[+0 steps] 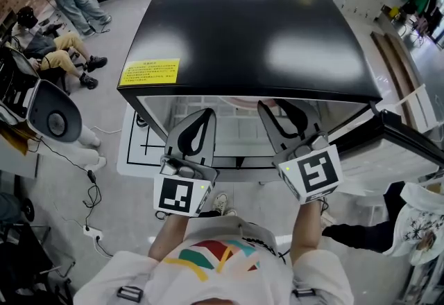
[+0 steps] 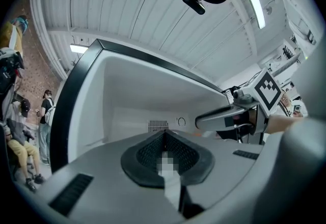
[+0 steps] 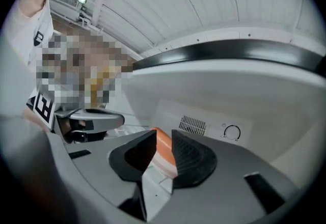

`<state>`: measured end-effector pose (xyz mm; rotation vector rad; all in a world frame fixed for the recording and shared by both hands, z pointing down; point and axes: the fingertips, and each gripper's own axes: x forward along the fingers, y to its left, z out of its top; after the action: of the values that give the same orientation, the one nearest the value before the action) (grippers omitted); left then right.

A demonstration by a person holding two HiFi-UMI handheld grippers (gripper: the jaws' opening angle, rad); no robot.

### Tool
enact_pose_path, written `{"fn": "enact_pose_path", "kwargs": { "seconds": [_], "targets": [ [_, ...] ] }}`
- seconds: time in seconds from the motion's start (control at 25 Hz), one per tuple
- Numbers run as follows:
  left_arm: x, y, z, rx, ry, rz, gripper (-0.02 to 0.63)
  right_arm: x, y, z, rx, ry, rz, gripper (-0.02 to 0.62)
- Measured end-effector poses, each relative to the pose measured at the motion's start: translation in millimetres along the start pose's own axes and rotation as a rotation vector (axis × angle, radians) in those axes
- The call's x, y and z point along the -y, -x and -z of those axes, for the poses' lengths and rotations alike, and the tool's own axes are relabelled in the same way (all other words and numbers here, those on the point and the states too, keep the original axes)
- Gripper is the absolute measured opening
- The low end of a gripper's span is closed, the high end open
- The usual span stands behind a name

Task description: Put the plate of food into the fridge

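Both of the person's grippers reach into the open fridge [image 1: 250, 26]. The right gripper [image 3: 163, 133] looks clamped on the orange rim of the plate [image 3: 164, 154], though the wide-angle view leaves the contact unsure. The plate is just inside the top compartment, near the front edge of the upper shelf [image 1: 239, 132]. The left gripper [image 2: 164, 133] is clenched on nothing beside it. Held by one rim only, the plate could tip and spill its unseen food. Count: one plate, one fridge, two grippers.
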<state>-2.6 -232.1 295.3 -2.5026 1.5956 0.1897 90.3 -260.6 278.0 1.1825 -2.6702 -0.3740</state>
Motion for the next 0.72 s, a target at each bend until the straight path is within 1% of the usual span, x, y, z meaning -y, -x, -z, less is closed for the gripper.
{"fn": "enact_pose_path", "kwargs": {
  "seconds": [0.04, 0.08, 0.12, 0.2, 0.28, 0.4, 0.52, 0.72],
  "targets": [
    [1.5, 0.3, -1.2, 0.002, -0.002, 0.003, 0.005, 1.8, 3.3, -2.4, 0.016, 0.0, 0.033, 0.077],
    [2.5, -0.5, -2.7, 0.004, -0.003, 0.007, 0.005, 4.3, 5.9, -5.9, 0.033, 0.002, 0.068, 0.01],
    [2.9, -1.7, -4.5, 0.006, -0.004, 0.011, 0.005, 6.5, 7.9, -10.5, 0.053, 0.003, 0.1, 0.0],
    [3.1, -4.1, -8.2, 0.007, -0.001, 0.02, 0.005, 8.8, 13.4, -20.0, 0.099, -0.007, 0.159, 0.0],
    [3.8, -4.7, -11.1, 0.01, 0.009, 0.027, 0.005, 11.0, 23.8, -23.3, 0.116, -0.033, 0.226, 0.0],
    [5.8, -3.5, -15.4, 0.016, 0.028, 0.032, 0.005, 10.9, 40.8, -26.4, 0.164, -0.1, 0.304, 0.0],
    [6.6, -1.1, -21.6, 0.028, 0.042, 0.036, 0.006, 6.8, 51.9, -26.7, 0.198, -0.137, 0.343, 0.0],
    [8.0, 1.3, -21.9, 0.029, 0.029, 0.047, 0.005, -6.5, 63.1, -27.8, 0.204, -0.12, 0.367, 0.0]
  ]
}}
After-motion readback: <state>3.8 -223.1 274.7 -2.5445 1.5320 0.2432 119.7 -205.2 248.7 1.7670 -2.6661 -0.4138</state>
